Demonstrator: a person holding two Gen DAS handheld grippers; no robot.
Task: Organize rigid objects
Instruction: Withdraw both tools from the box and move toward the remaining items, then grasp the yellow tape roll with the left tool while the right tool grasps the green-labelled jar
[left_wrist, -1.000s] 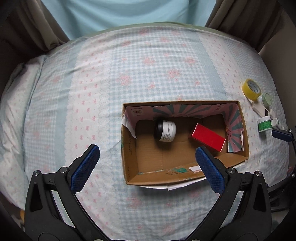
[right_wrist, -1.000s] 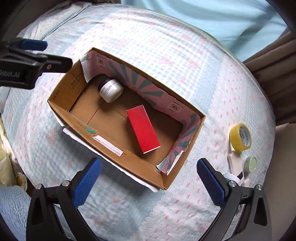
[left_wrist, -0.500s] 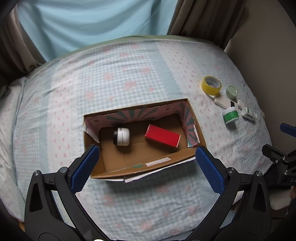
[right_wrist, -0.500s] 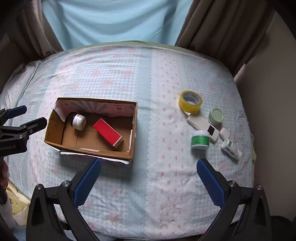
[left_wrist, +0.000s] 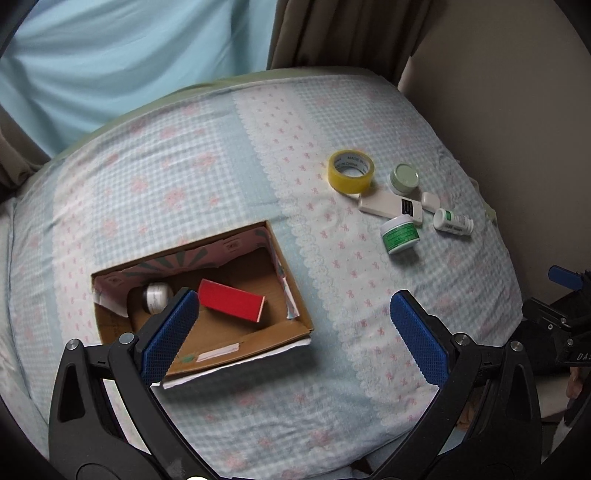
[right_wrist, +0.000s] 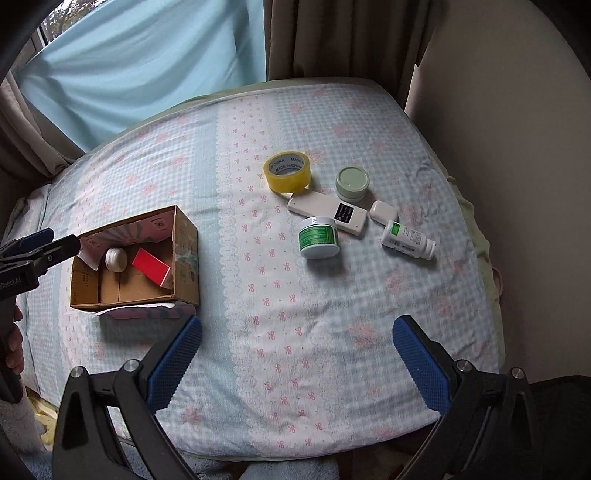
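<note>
A cardboard box (left_wrist: 295, 314) (right_wrist: 184, 240) lies on the bed and holds a red box (left_wrist: 231, 304) (right_wrist: 150, 266) and a white jar (left_wrist: 155, 295) (right_wrist: 115, 259). To its right lie a yellow tape roll (left_wrist: 350, 170) (right_wrist: 288, 171), a pale green jar (right_wrist: 352, 183), a white remote (right_wrist: 327, 214), a green-labelled jar (left_wrist: 399, 234) (right_wrist: 318, 237) and a small white bottle (right_wrist: 408, 239). My left gripper (left_wrist: 291, 332) is open and empty above the box's right end. My right gripper (right_wrist: 295, 354) is open and empty over the bed's near edge.
The checked bedsheet (right_wrist: 258, 302) covers the bed. Blue and brown curtains (right_wrist: 332, 37) hang behind. A wall (right_wrist: 517, 147) stands close on the right. A small white case (right_wrist: 384, 211) lies by the remote.
Both grippers have pulled back and swung right from over the box. The loose items on the right have come into fuller view. Both stay open.
</note>
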